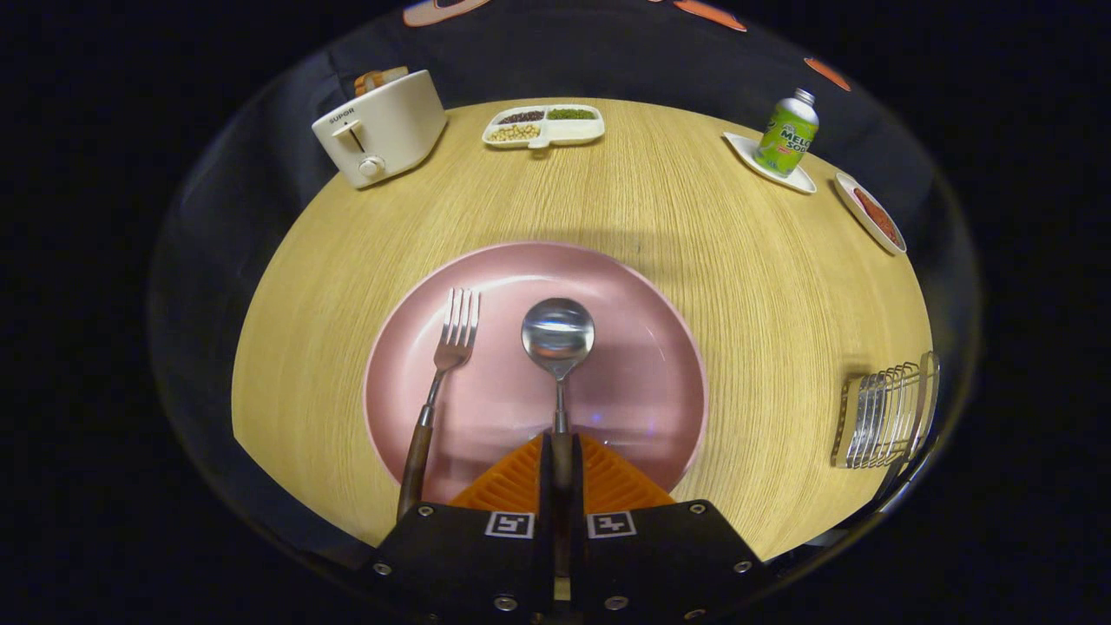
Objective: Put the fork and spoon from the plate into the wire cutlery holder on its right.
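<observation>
A pink plate lies on the round wooden table just ahead of my fingers. On it rest a fork with a brown wooden handle, to the left of my fingers, and a spoon with its bowl pointing away from me. My gripper is shut on the spoon's brown handle, which runs back between the two fingers. The wire cutlery holder stands to the right of the plate, near the table's edge.
At the table's far side stand a cream toaster on the left, a divided white dish of beans in the middle, a green bottle on a small white plate, and a dish of red food at the right.
</observation>
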`<state>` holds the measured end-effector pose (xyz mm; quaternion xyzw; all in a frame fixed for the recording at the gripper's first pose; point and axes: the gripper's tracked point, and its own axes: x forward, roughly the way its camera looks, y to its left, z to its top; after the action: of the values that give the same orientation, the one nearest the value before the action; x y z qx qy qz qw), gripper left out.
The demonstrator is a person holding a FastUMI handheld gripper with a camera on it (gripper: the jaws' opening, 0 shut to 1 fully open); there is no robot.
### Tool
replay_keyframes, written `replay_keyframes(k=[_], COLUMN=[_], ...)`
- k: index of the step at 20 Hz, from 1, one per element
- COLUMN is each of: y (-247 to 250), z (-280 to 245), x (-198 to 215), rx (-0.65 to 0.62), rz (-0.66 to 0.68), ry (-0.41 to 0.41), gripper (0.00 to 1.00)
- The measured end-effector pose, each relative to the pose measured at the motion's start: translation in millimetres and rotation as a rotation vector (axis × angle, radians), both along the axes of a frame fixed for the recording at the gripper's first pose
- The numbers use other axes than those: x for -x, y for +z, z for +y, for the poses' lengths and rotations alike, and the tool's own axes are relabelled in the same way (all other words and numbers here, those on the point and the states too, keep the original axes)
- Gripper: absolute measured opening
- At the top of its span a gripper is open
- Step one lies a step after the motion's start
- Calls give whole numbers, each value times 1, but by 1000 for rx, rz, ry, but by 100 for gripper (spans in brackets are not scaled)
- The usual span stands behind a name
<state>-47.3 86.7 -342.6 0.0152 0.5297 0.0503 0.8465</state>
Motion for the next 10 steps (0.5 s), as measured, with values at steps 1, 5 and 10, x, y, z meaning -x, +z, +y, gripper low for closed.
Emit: replay_keyframes(k=[1, 5, 10], y=[6, 22, 47], z=[-2, -18, -43], x=[-2, -3, -11], rx=[-12, -50, -102], rz=[-20, -55, -121], ry=[-2, 3, 0], gripper=[8, 6, 5])
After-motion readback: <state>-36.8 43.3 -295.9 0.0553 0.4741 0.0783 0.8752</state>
